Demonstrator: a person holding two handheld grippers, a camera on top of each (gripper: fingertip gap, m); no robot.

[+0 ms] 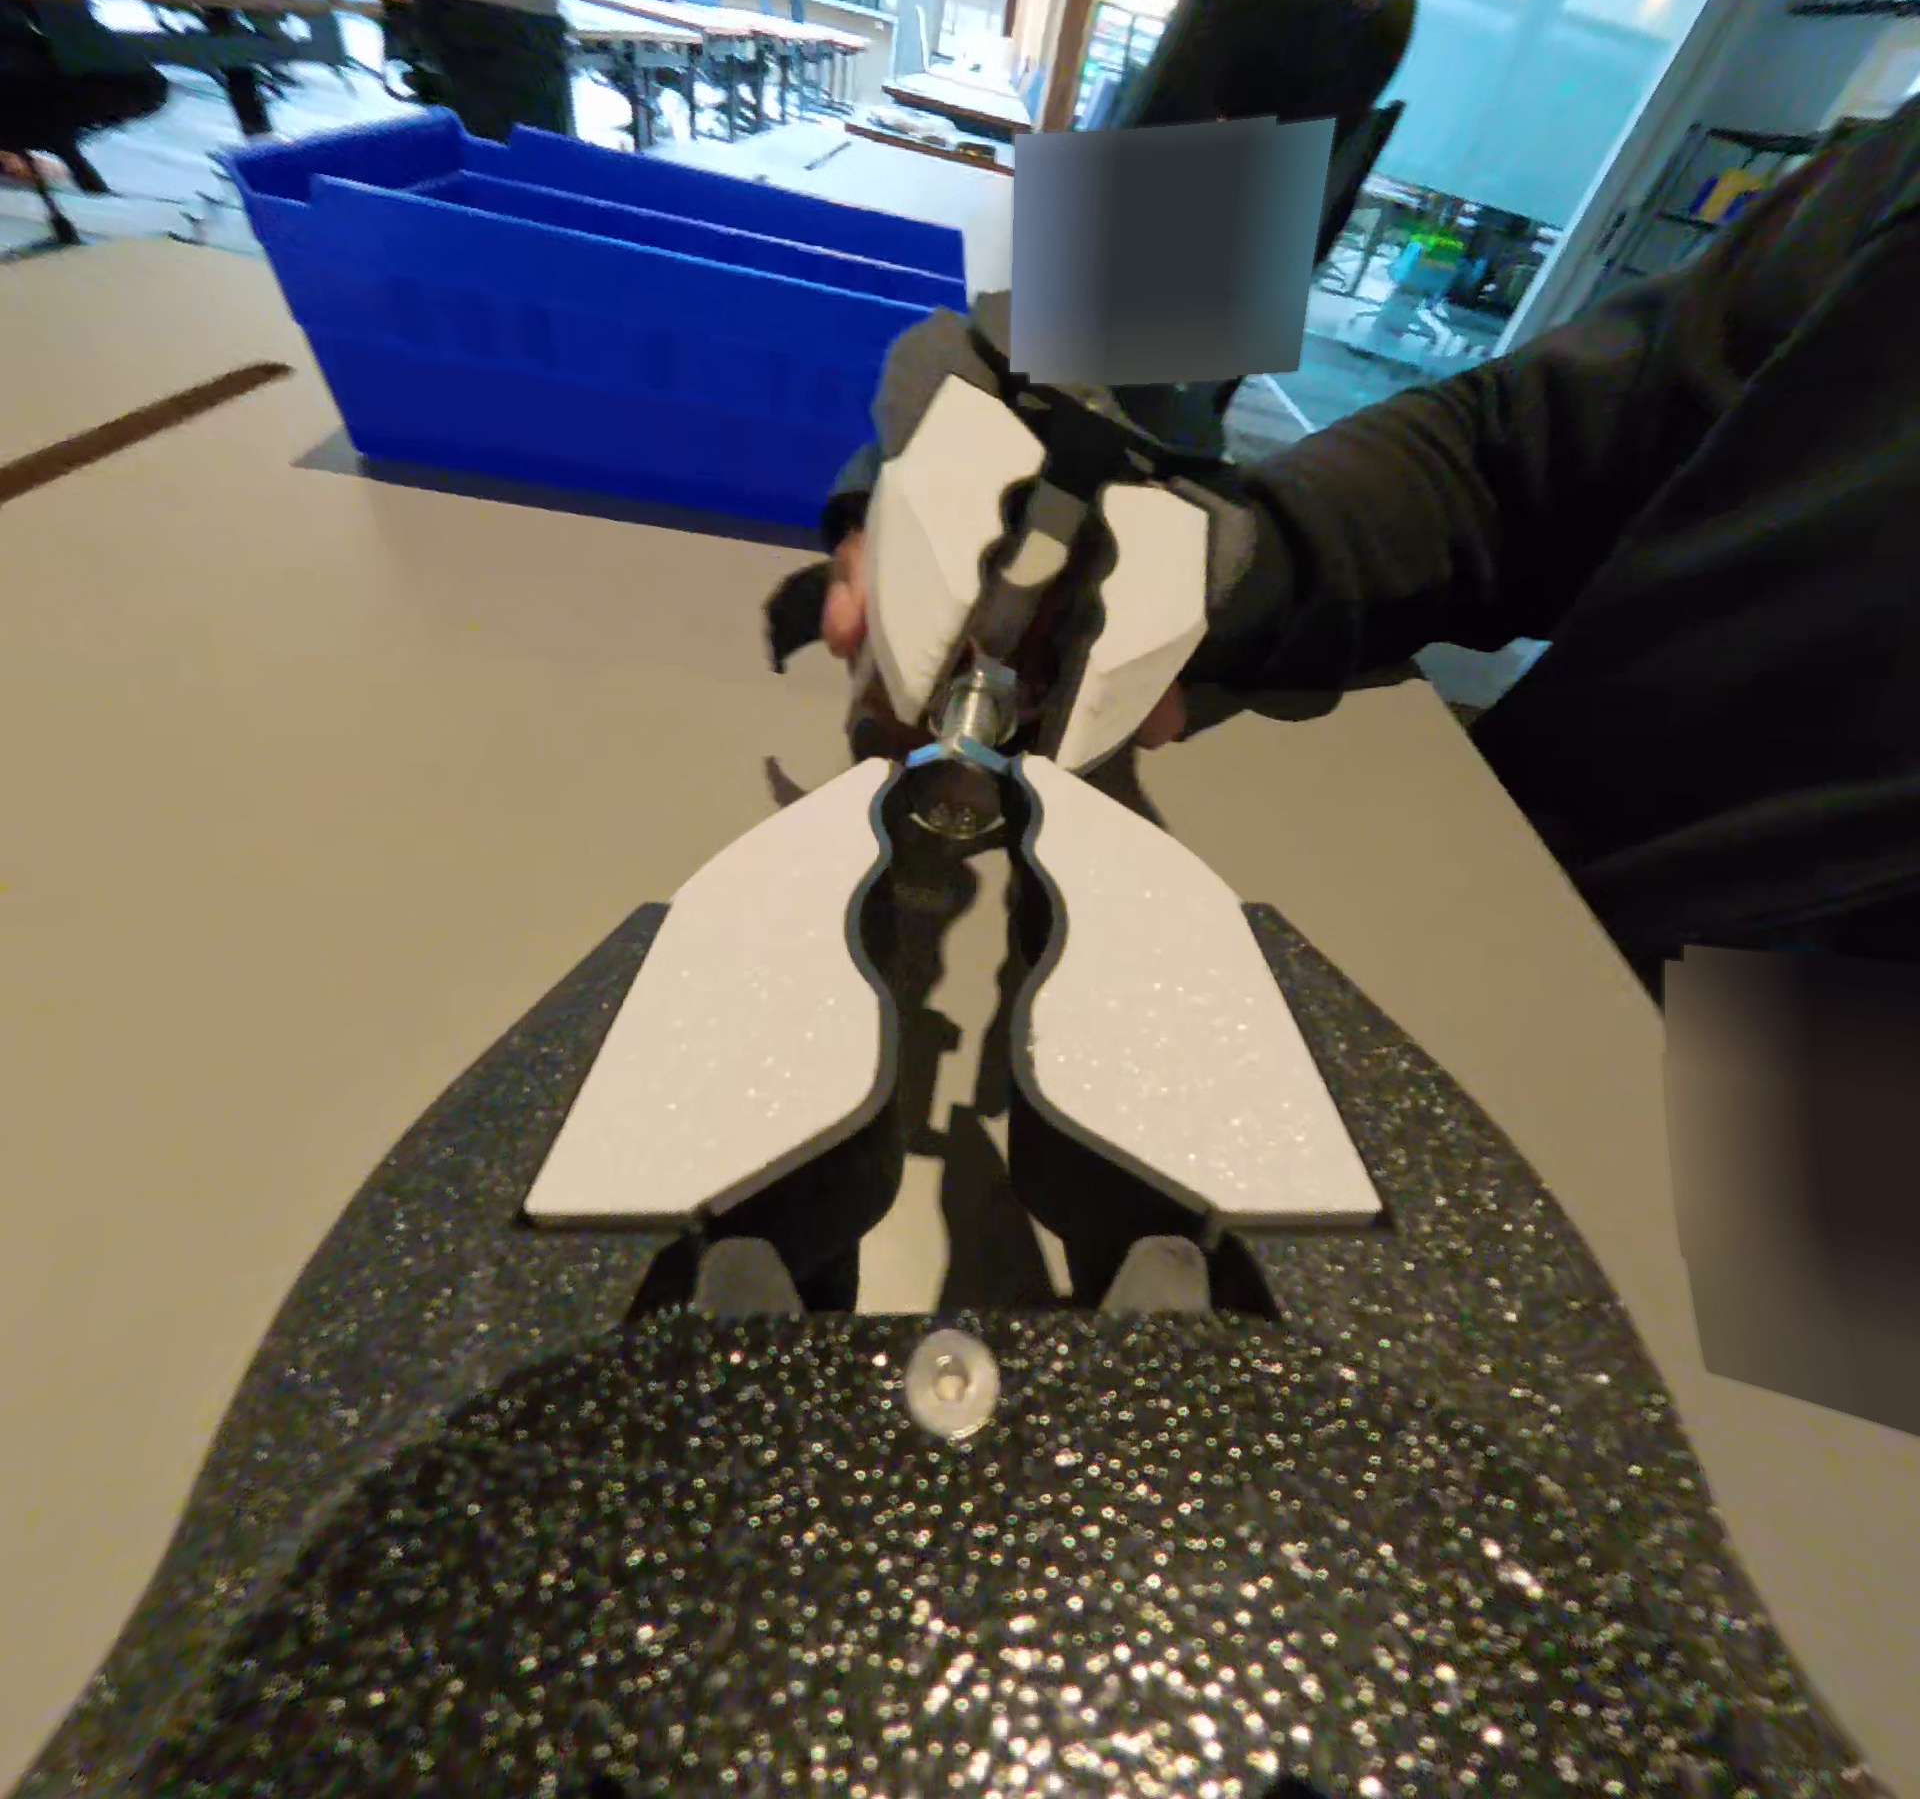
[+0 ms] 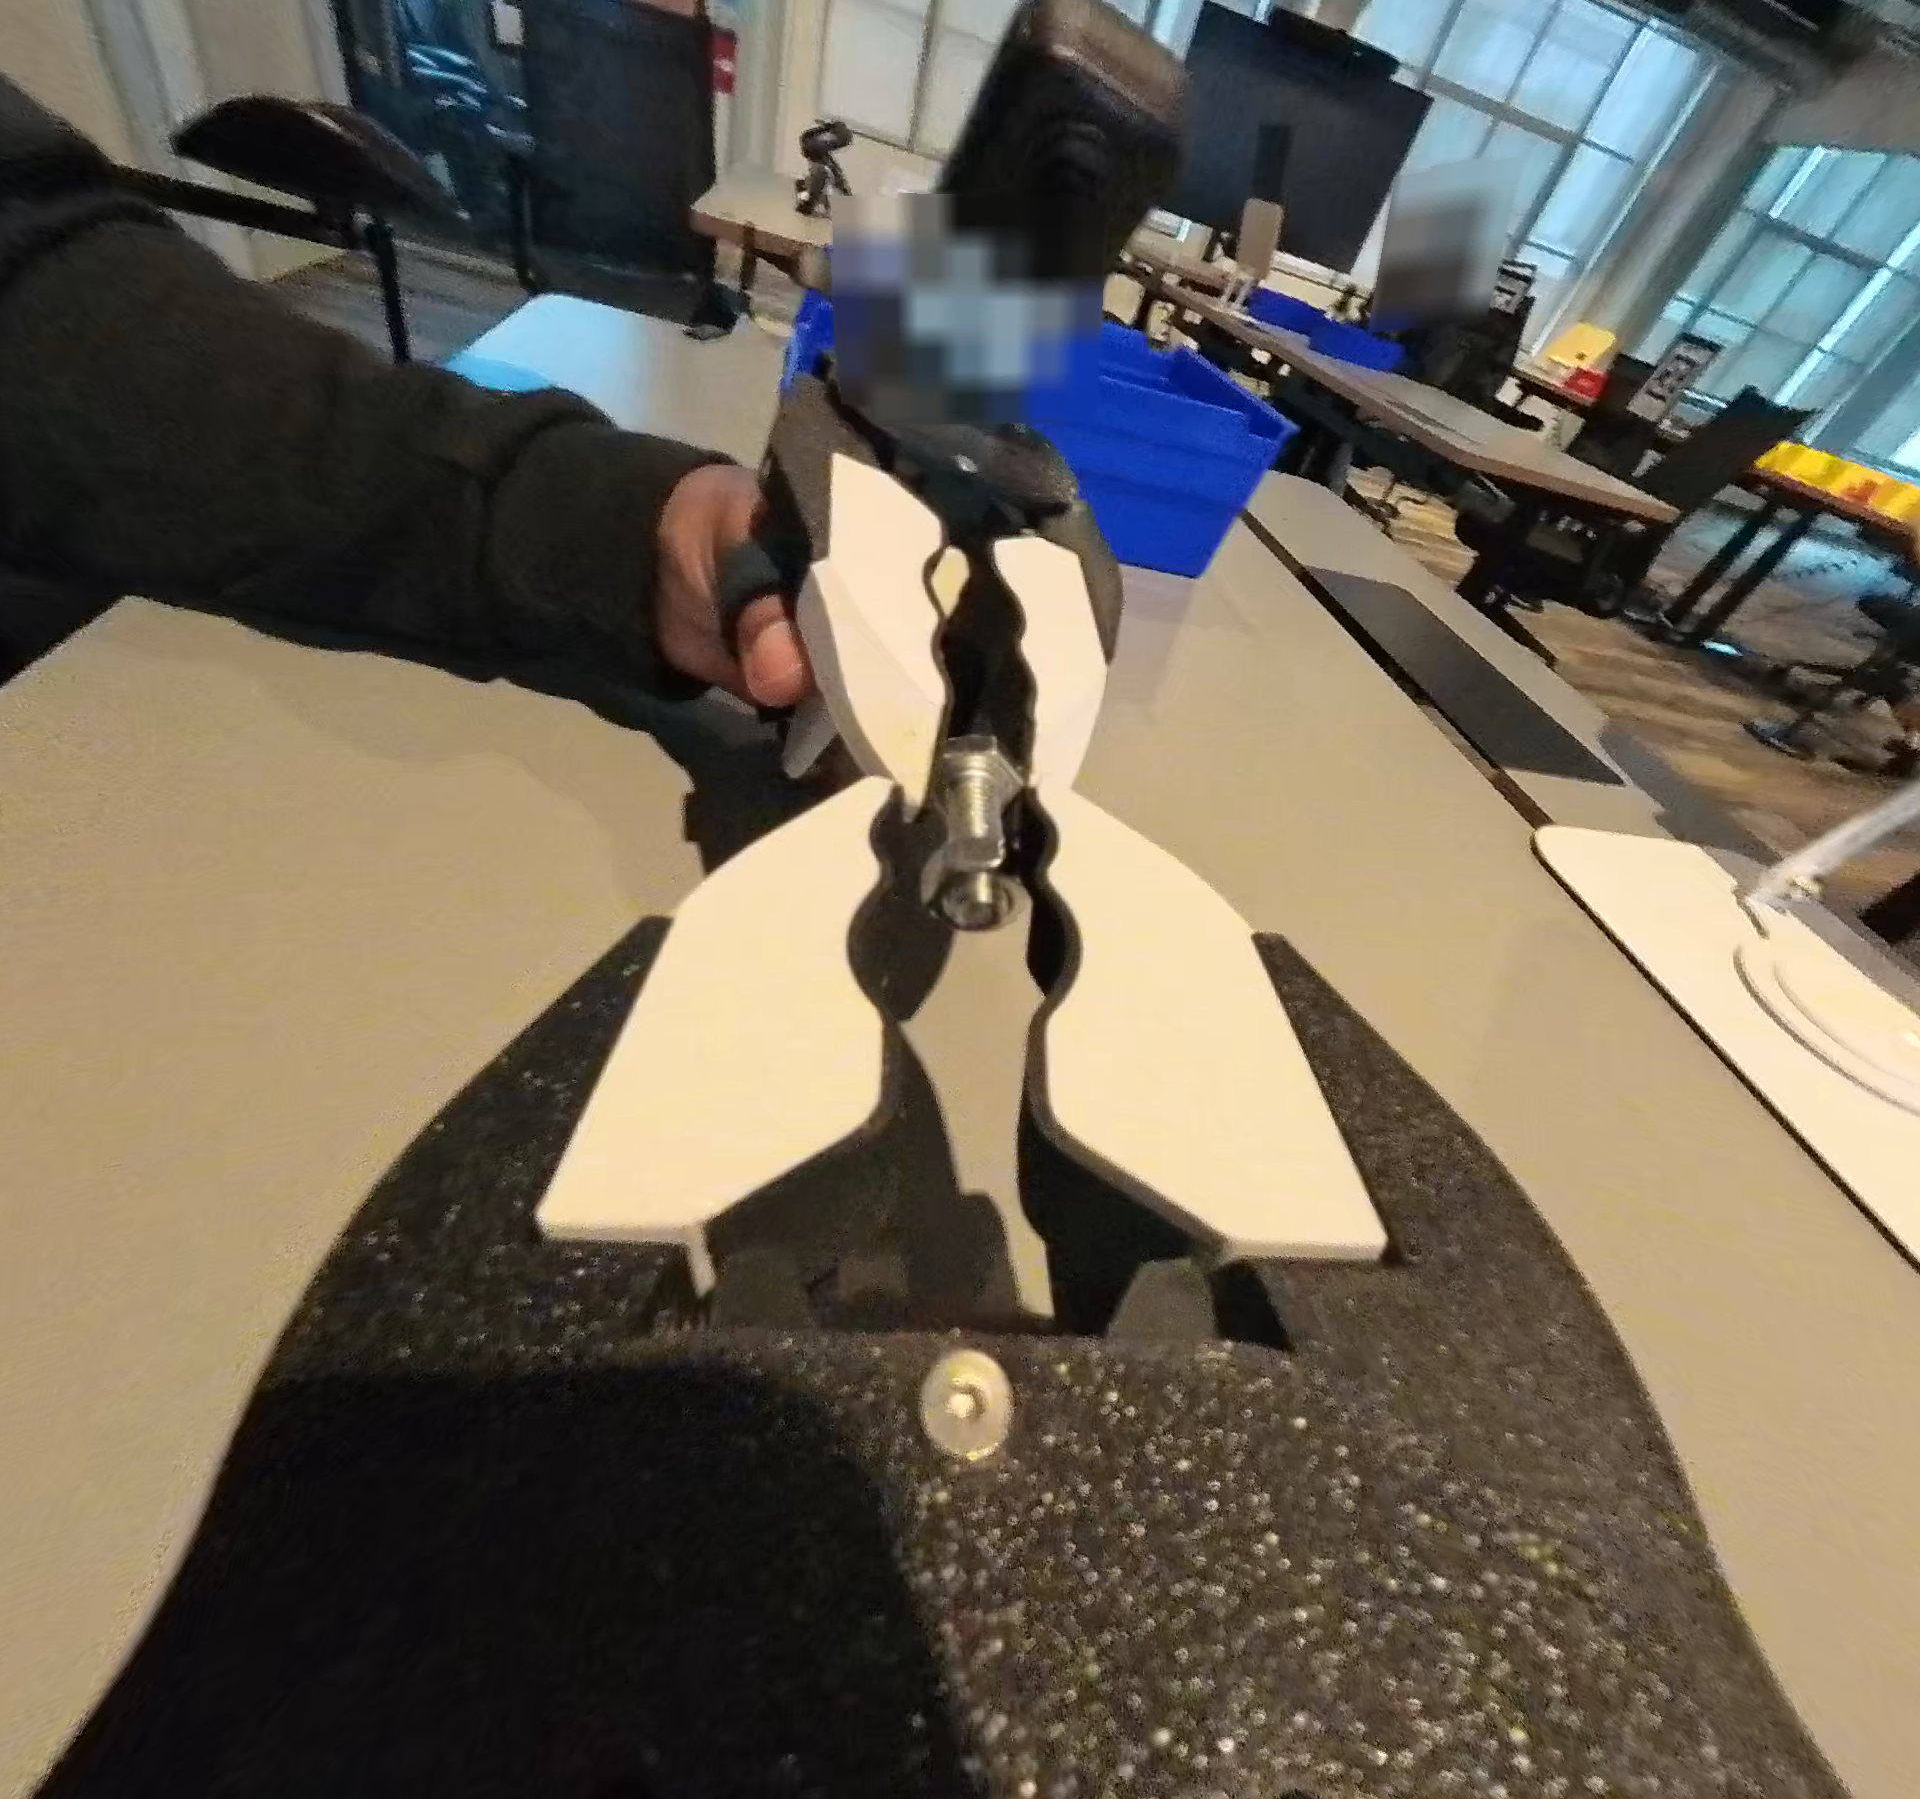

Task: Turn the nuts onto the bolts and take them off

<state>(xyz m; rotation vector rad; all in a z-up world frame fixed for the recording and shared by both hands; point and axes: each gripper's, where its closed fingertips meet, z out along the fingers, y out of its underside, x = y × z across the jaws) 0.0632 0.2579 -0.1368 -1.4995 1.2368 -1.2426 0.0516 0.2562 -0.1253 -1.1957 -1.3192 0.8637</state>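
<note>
Grey surface (image 1: pixel 364 710) stretches beneath both claws, which meet tip to tip above it. One bolt (image 2: pixel 971 840) bridges them: the left claw (image 1: pixel 954 762) is clamped on its head, the right claw (image 2: pixel 966 902) grips the other end. One nut (image 2: pixel 977 781) sits on the thread; whether a second is there is hard to tell. Behind stand blue bins (image 1: pixel 582 315).

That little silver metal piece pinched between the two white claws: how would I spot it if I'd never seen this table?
Start at the grey table with the blue bin at its far side. Above it, the left gripper and the right gripper meet tip to tip. Between them is the bolt with a hex nut: the only shiny threaded metal there.
</note>
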